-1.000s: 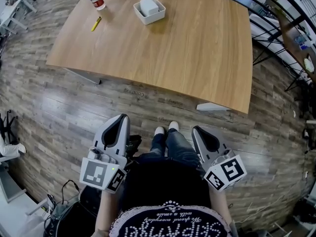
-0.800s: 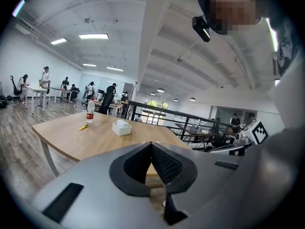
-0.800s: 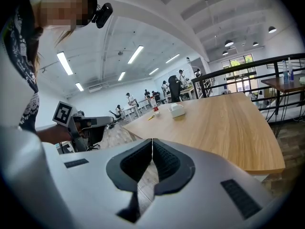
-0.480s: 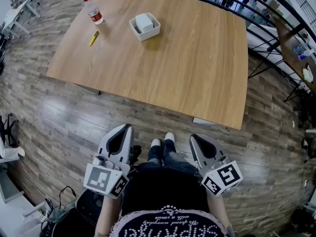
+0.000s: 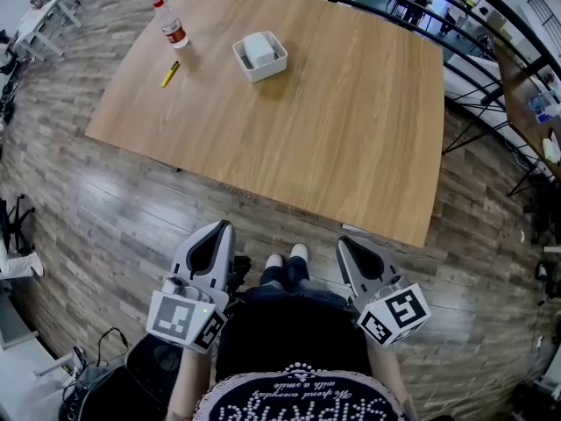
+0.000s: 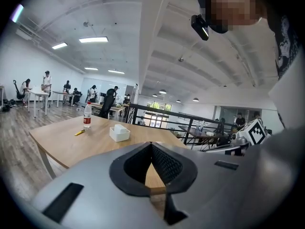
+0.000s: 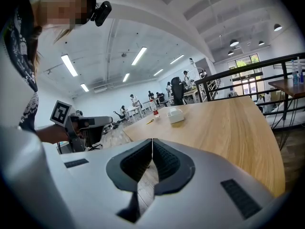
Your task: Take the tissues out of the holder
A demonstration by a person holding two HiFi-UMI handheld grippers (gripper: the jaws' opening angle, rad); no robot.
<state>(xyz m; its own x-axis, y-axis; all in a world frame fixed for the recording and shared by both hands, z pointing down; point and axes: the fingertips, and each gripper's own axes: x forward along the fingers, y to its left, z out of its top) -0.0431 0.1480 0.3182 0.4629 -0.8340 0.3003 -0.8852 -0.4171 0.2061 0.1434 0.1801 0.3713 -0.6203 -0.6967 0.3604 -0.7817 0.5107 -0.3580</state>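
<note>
Table (image 5: 351, 103): a broad wooden top that carries every task item. The person stands off its near edge, so nothing is within reach yet.
Left gripper (image 5: 223, 228): held low in front of the person, well apart from the table. Its own view shows the jaws together with nothing between them.
Right gripper (image 5: 344, 243): level with the left one and just as far from the table, jaws likewise closed and empty.
Holder (image 5: 273, 68): a white, square, open-topped tray toward the far edge, nearer the far-left corner than the right. It looks light and likely to slide or lift with the pack, so it probably wants one gripper pinning its wall.
Tissues (image 5: 259, 49): a pale, soft block lying inside the holder, its top standing a little above the rim. Judged very light, compressible, and easy to tear or shed a single sheet. Best taken by opening the jaws and pinching the exposed upper part across its shorter sides, then lifting straight up.
Bottle (image 5: 172, 24): upright at the far-left corner, well apart from the holder.
Yellow pen (image 5: 170, 74): lying by the left edge, just nearer than the bottle.
</note>
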